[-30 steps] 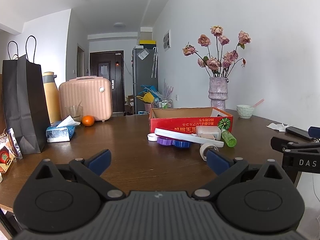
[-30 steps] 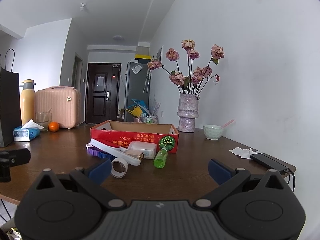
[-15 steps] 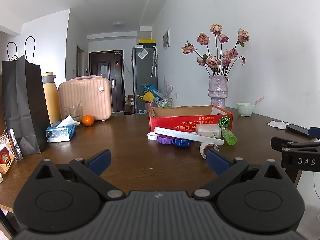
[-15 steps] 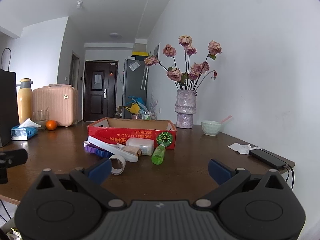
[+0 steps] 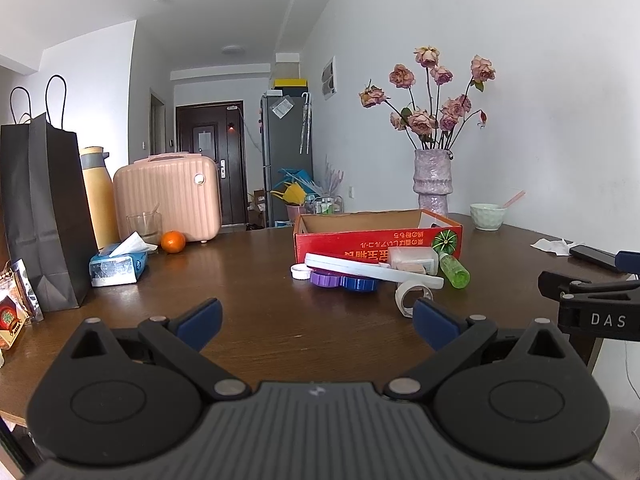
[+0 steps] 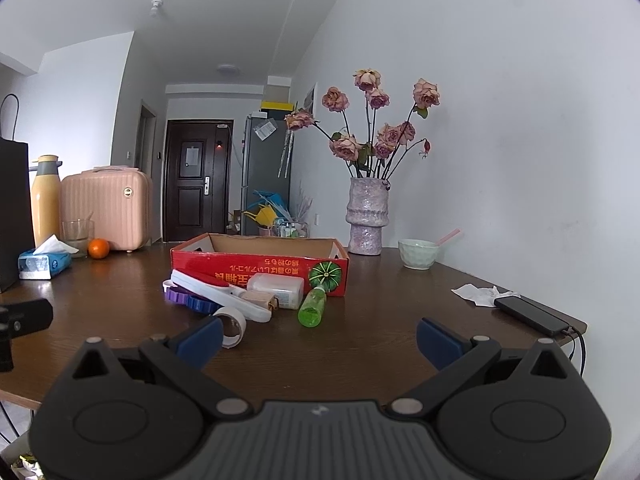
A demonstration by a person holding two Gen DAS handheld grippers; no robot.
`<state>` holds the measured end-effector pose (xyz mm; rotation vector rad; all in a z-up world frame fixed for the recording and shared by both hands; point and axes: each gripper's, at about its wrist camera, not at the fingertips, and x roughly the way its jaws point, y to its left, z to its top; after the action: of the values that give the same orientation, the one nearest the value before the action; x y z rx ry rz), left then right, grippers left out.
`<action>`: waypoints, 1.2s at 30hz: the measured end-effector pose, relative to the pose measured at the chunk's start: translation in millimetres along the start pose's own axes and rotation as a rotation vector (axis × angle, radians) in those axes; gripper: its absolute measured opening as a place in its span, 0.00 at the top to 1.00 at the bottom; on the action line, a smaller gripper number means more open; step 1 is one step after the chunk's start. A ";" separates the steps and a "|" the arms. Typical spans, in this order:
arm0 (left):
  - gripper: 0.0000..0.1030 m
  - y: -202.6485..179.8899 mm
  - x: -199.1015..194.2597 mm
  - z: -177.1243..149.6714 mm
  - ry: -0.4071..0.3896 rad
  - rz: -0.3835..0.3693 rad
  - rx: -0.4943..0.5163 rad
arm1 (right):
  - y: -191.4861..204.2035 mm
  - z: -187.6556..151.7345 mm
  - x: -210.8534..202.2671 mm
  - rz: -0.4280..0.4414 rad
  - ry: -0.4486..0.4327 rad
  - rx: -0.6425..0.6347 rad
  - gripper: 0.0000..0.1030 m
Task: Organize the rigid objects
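While both grippers hover at the near edge of the brown surface (image 5: pixel 260 312), nothing has been picked up; this looks like the approach before a first grasp. The left gripper (image 5: pixel 316 322) and right gripper (image 6: pixel 318 340) each have jaws spread wide and empty. Toward the middle lies a cluster: a tape roll (image 6: pixel 231 326), a green bottle (image 6: pixel 313 307), a white flat tool (image 6: pixel 218 295) across purple and blue lids (image 6: pixel 192 300), and a clear case (image 6: pixel 276 289). Just behind, touching the cluster, a red cardboard box (image 6: pixel 260 266) appears empty. Next, likely close on the tape roll, nearest.
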<state>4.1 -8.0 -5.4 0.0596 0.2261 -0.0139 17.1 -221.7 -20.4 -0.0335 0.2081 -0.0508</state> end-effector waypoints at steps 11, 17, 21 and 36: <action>0.00 0.7 8.2 -4.2 0.024 0.002 -0.011 | 2.8 -4.5 5.3 -0.001 0.018 -0.008 0.00; 0.00 5.3 22.7 -1.0 0.040 0.007 -0.017 | 2.7 -8.3 13.5 0.012 0.039 -0.006 0.00; 0.00 8.0 40.7 4.2 0.060 0.011 -0.008 | 0.7 -7.5 27.1 0.040 0.054 -0.001 0.00; 0.00 20.8 129.8 12.4 0.178 -0.048 -0.016 | 0.4 2.9 125.6 0.245 0.214 0.056 0.00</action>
<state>133.7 11.1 -21.2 0.0391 0.4055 -0.0548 140.5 -227.9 -43.4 0.0538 0.4237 0.1852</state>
